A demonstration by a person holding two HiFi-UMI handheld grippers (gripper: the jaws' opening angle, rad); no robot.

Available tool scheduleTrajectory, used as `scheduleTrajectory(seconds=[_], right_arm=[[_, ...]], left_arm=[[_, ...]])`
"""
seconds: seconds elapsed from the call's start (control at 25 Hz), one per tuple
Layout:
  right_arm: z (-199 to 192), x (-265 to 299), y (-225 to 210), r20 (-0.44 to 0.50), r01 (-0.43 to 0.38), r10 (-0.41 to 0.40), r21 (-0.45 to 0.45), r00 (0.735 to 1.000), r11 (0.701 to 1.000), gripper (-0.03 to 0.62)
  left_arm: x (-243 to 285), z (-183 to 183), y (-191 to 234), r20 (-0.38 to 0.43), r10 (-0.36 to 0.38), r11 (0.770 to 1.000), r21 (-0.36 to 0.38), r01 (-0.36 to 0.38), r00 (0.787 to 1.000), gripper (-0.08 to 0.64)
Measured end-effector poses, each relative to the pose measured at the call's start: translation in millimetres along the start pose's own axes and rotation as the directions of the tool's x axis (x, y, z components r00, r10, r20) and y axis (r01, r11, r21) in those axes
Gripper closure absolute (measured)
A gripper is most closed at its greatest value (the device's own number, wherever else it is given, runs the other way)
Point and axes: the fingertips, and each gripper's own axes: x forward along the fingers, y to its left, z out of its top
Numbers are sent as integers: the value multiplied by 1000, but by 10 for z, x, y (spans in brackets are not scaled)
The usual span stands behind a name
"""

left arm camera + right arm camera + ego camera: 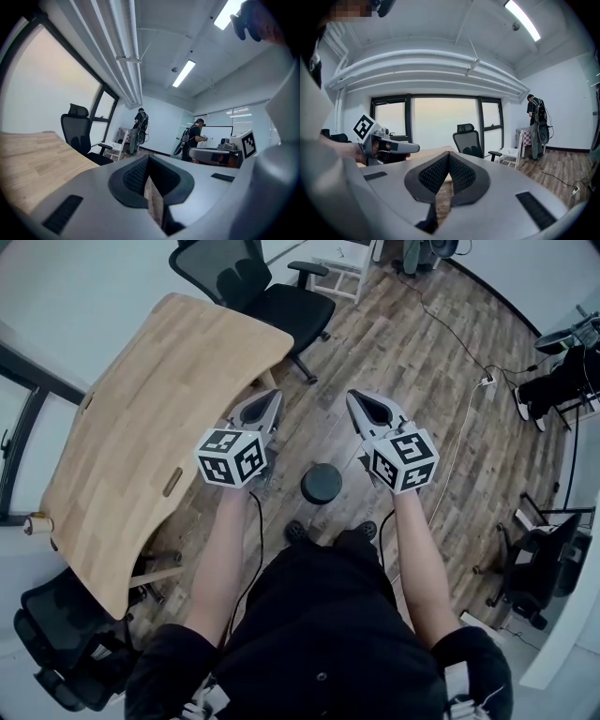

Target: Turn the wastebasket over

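The wastebasket [321, 484] is a small black round bin standing on the wooden floor just ahead of the person's feet; from above only its dark round top shows. Both grippers are held up in the air above it, pointing forward and side by side. My left gripper [269, 399] hangs over the floor to the bin's upper left, jaws shut and holding nothing. My right gripper [357, 400] hangs to the bin's upper right, also shut and empty. In the left gripper view the jaws [149, 161] are pressed together; the right gripper view shows its jaws [449, 157] likewise closed. Neither touches the bin.
A light wooden table [141, 446] stands at the left, its edge close to the left gripper. A black office chair [272, 292] is behind it, another chair [66, 643] at lower left. A cable and power strip [486, 381] lie on the floor at right. Two people [140, 129] stand far off.
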Motion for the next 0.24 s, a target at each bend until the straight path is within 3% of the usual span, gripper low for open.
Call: scheduleTrajectory(seconds=[0.24], right_arm=[[28, -14, 0, 13, -4, 4, 0, 1000, 1000, 560]], left_arm=[[-1, 34, -6, 2, -1, 1000, 17, 1, 1000, 543]])
